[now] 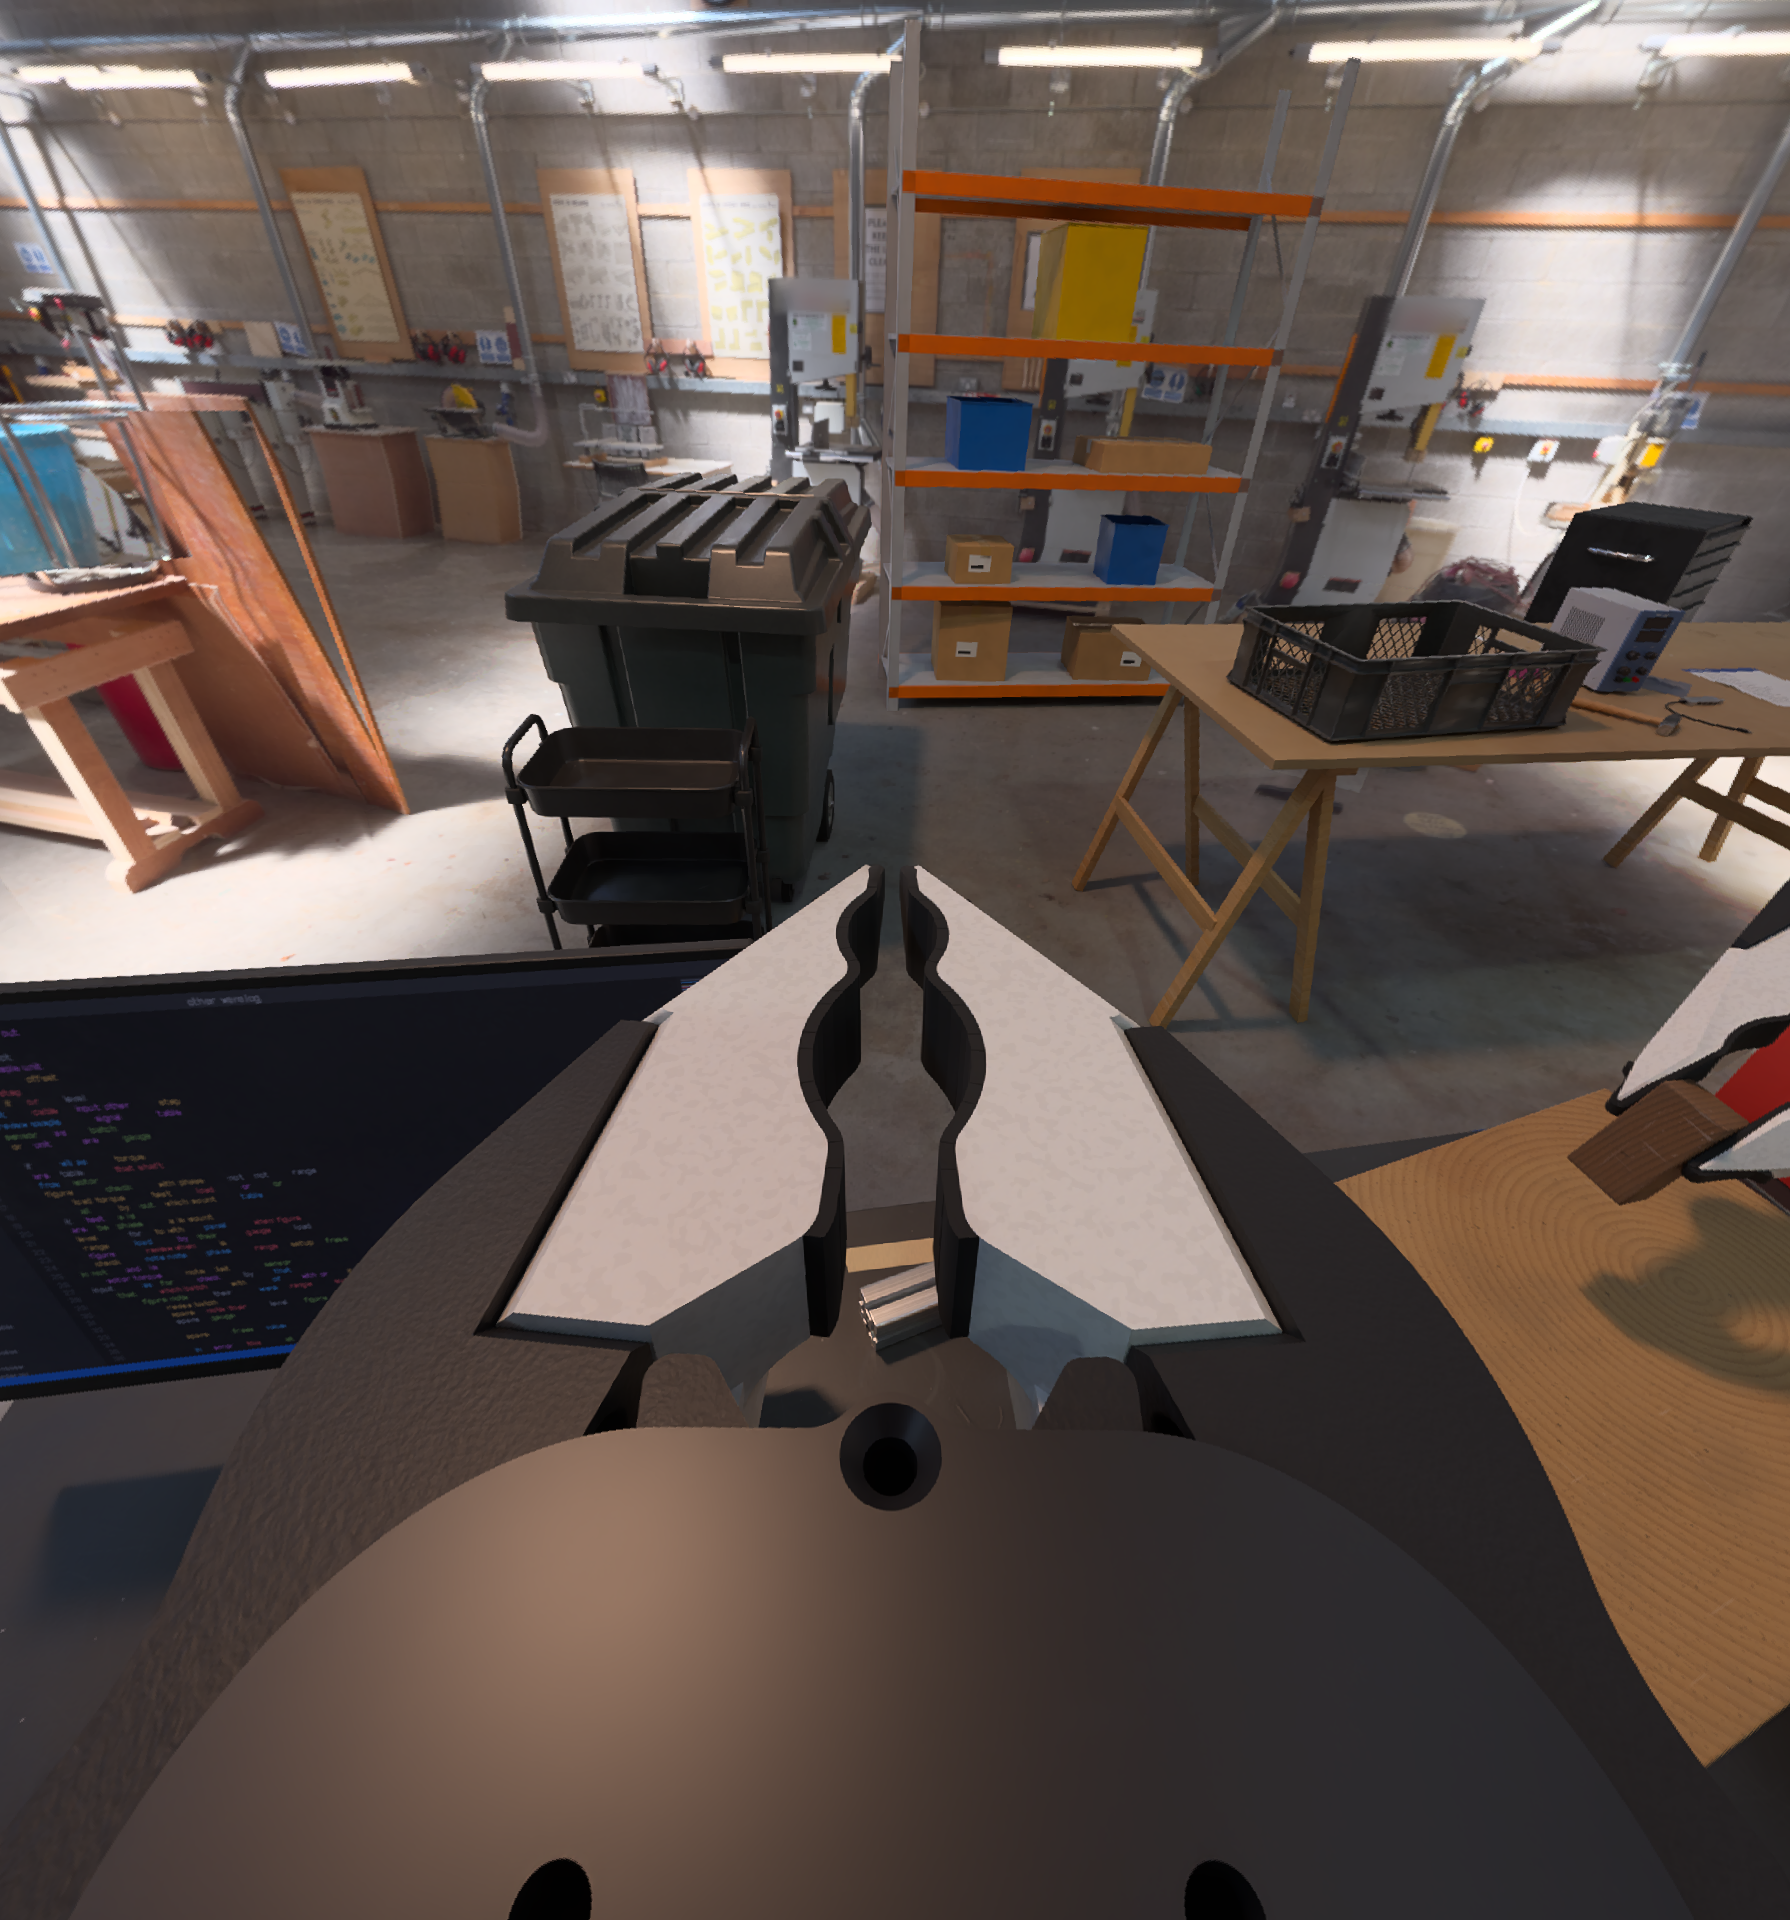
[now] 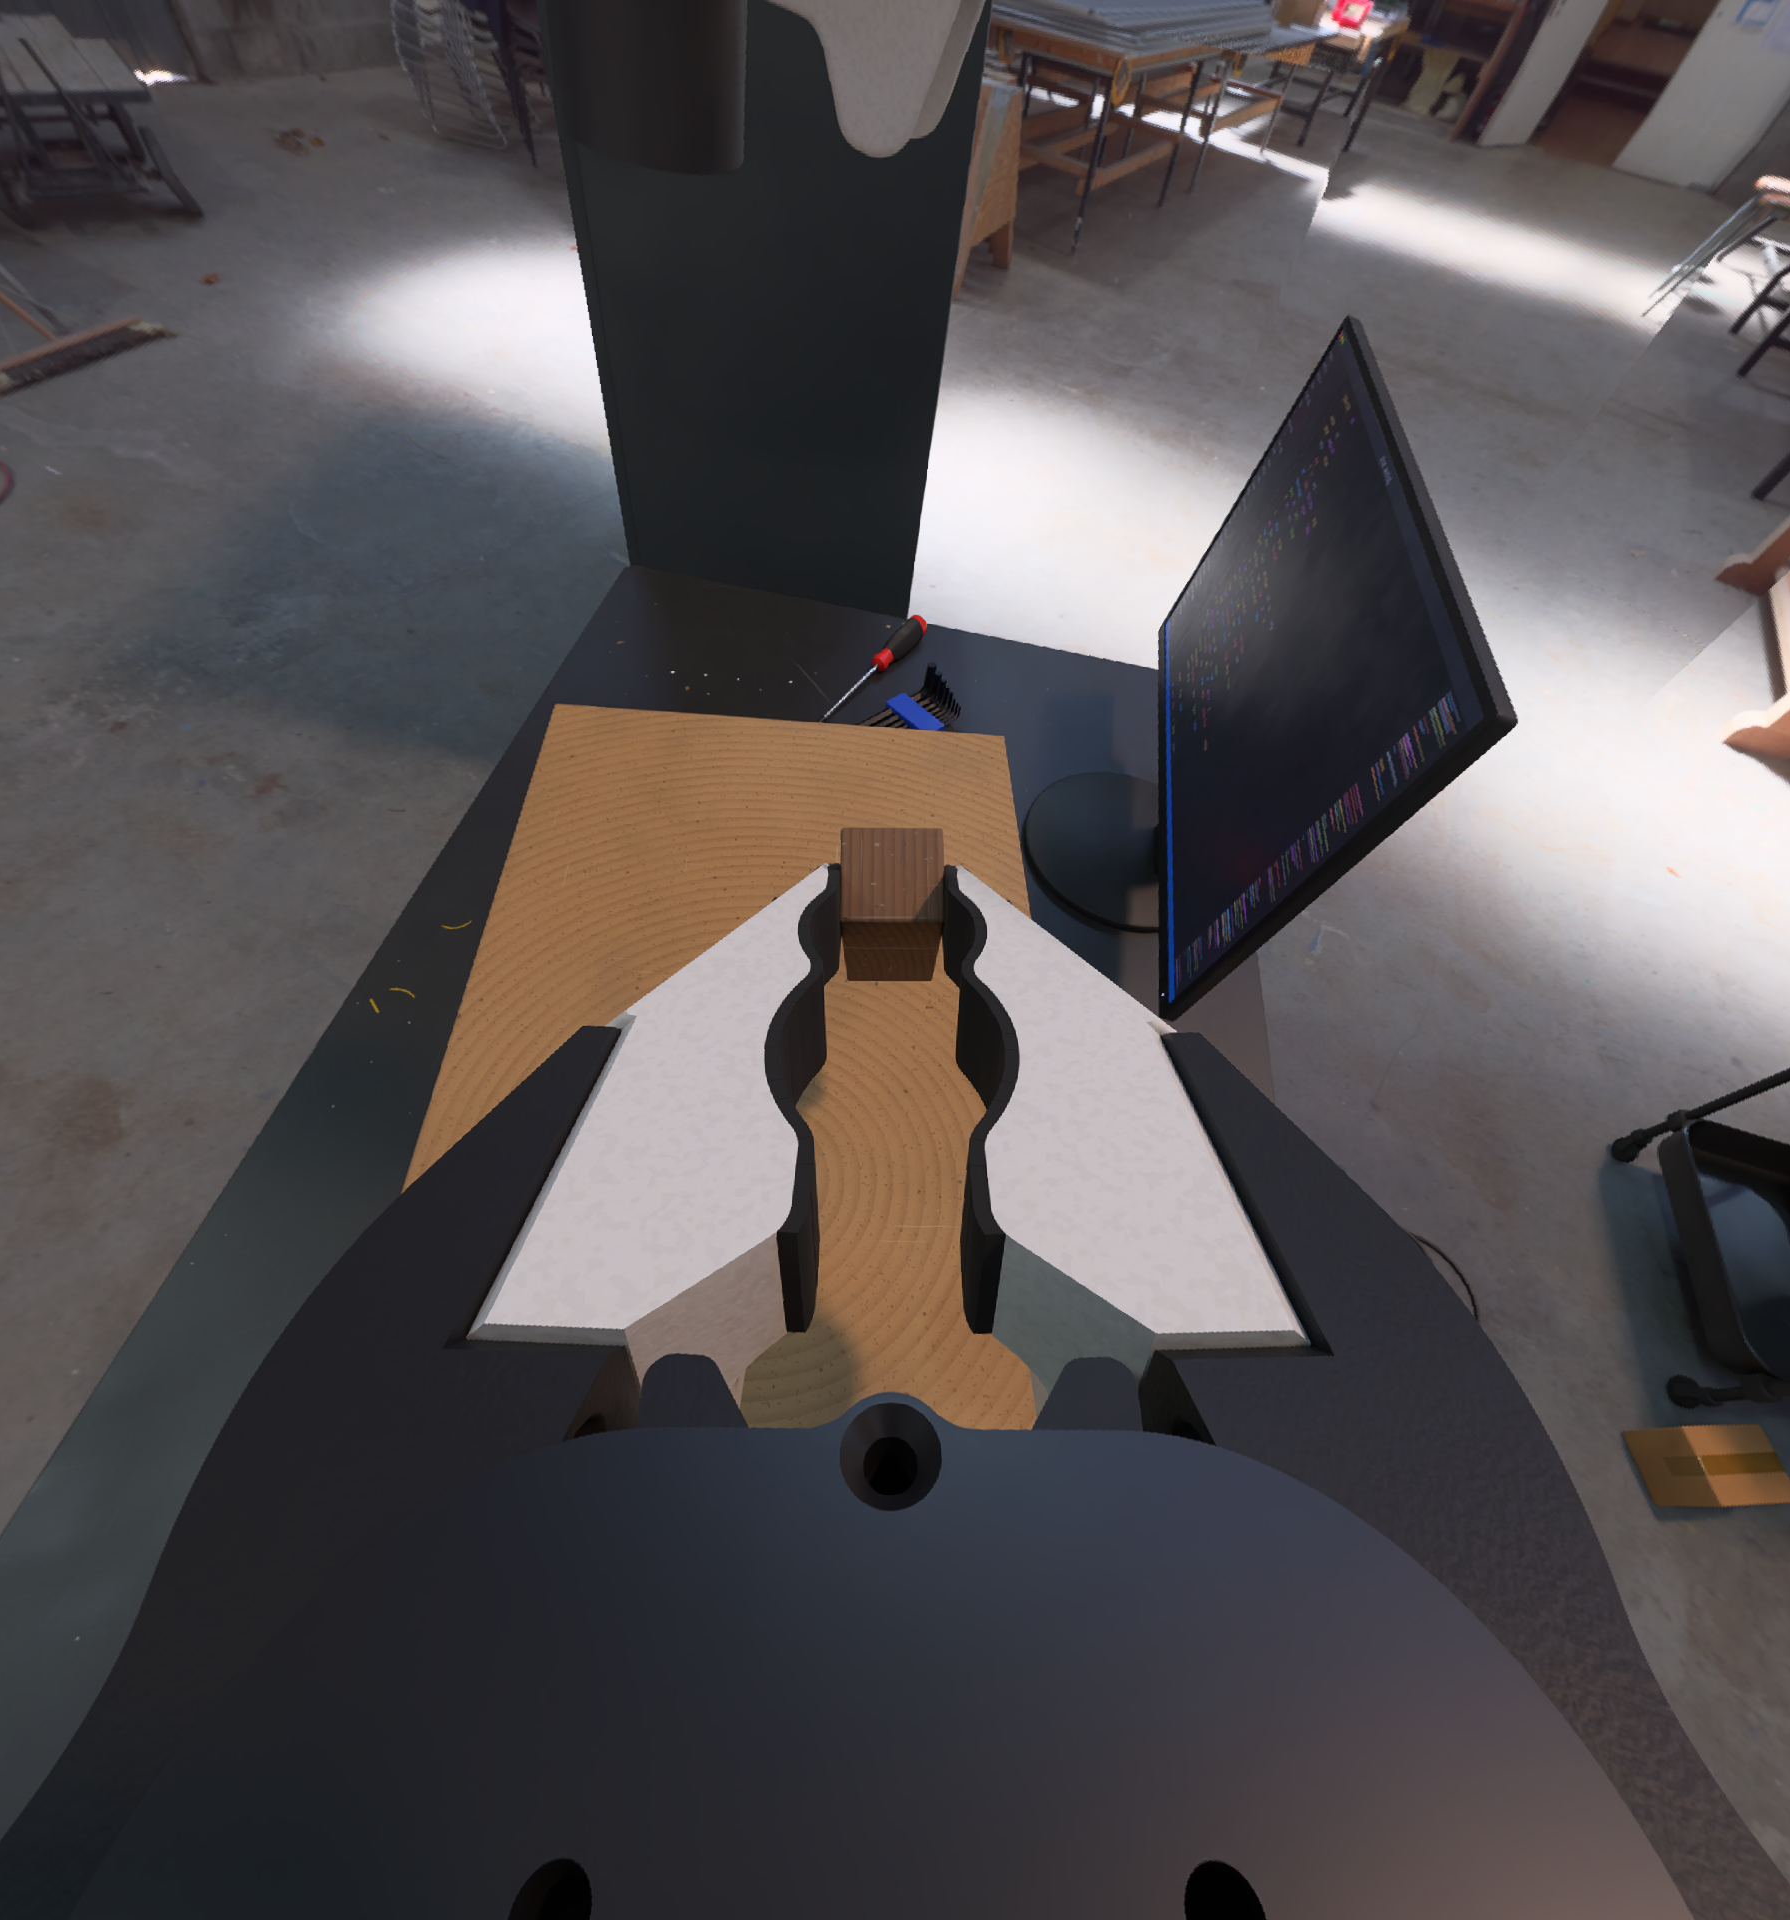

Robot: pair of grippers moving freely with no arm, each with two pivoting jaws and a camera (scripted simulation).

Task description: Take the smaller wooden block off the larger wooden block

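Observation:
The smaller wooden block [image 2: 891,883] is a dark brown cube. My right gripper [image 2: 891,881] is shut on it at the fingertips. The larger wooden block [image 2: 683,831] is a wide, flat, light slab lying on a dark table [image 2: 725,644]. In the left wrist view the right gripper [image 1: 1662,1138] holds the small block [image 1: 1639,1153] a little above the slab [image 1: 1597,1455], and its shadow falls on the slab. My left gripper [image 1: 893,878] is shut and empty. It is to the left of the slab, above the table, and points away from it.
A dark monitor [image 2: 1317,675] stands on the table to the right of the slab and also shows in the left wrist view [image 1: 195,1164]. A red-handled screwdriver [image 2: 875,665] and a blue hex key set [image 2: 922,709] lie beyond the slab's far edge. The left gripper [image 2: 880,62] hangs at the top.

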